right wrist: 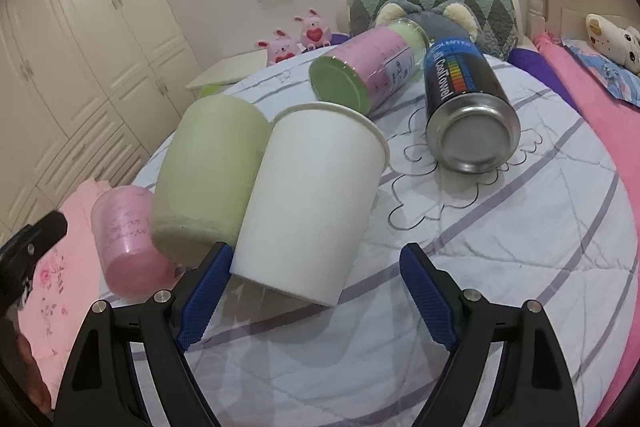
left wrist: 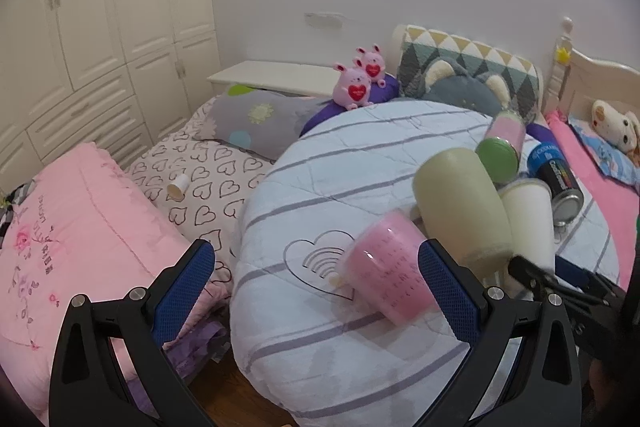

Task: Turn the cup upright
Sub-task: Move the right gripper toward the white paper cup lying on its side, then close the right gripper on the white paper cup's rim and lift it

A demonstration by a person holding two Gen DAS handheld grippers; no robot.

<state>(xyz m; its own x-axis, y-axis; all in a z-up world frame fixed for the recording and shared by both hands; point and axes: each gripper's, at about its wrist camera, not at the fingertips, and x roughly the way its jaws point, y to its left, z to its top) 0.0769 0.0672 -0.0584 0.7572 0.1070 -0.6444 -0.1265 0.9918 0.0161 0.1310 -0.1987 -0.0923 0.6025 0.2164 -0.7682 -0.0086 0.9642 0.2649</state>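
Observation:
A white paper cup lies on its side on a round striped cushion, base toward me. My right gripper is open with its fingers either side of the cup's base. The cup also shows in the left wrist view. A pale green cup lies on its side against it, and a pink cup lies left of that. My left gripper is open and empty, its right finger in front of the pink cup.
A pink jar with a green lid and a dark spray can lie behind the cups. A pink quilt, pillows, plush toys and a small paper cup lie on the bed. A wardrobe stands at left.

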